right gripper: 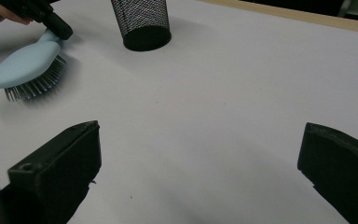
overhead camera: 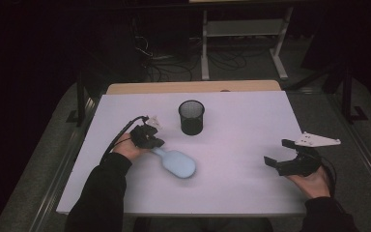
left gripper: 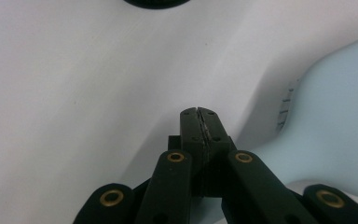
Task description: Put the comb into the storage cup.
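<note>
Your left gripper (overhead camera: 150, 141) sits at the brush (overhead camera: 176, 163) handle, toward the left edge of the table (overhead camera: 251, 193). In the left gripper view its jaws look pressed together with the handle just beside them, so I cannot tell whether you actually hold it. The brush lies bristles down, near the mesh cup (overhead camera: 191, 117) that stands toward the far edge. If the brush is bound for that cup, the lift and drop are still ahead. Your right gripper (overhead camera: 282, 153) waits spread wide near the right edge, holding nothing.
</note>
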Demonstrator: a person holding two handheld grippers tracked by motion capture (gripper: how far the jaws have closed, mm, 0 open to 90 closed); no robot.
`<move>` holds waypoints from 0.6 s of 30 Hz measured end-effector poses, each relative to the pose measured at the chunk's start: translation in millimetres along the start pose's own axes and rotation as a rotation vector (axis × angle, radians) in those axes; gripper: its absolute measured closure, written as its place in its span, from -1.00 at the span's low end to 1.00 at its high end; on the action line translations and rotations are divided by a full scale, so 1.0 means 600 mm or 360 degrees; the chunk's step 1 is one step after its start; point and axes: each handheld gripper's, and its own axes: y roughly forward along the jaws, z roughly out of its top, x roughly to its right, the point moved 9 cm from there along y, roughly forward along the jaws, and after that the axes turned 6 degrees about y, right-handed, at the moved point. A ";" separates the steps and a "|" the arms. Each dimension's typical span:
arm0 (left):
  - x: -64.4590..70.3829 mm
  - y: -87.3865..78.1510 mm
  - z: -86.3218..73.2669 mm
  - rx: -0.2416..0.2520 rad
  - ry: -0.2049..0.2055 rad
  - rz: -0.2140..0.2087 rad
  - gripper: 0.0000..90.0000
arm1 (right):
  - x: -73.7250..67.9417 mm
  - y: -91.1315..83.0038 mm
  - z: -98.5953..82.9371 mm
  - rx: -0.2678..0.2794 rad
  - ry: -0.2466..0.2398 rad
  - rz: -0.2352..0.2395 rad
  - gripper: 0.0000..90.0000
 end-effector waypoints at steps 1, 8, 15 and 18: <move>0.001 -0.001 -0.002 -0.0005 0.0000 -0.0001 1.00 | 0.000 0.000 0.000 0.0000 0.0000 0.0000 -1.00; 0.002 -0.008 -0.014 -0.0024 0.0003 -0.0001 1.00 | 0.000 0.001 0.000 0.0000 -0.0001 0.0000 -1.00; 0.003 -0.015 -0.027 -0.0049 0.0003 0.0001 1.00 | 0.000 0.001 0.000 -0.0002 -0.0001 -0.0001 -1.00; 0.005 -0.020 -0.032 -0.0056 0.0009 0.0009 1.00 | 0.000 0.001 -0.001 -0.0003 -0.0002 -0.0001 -1.00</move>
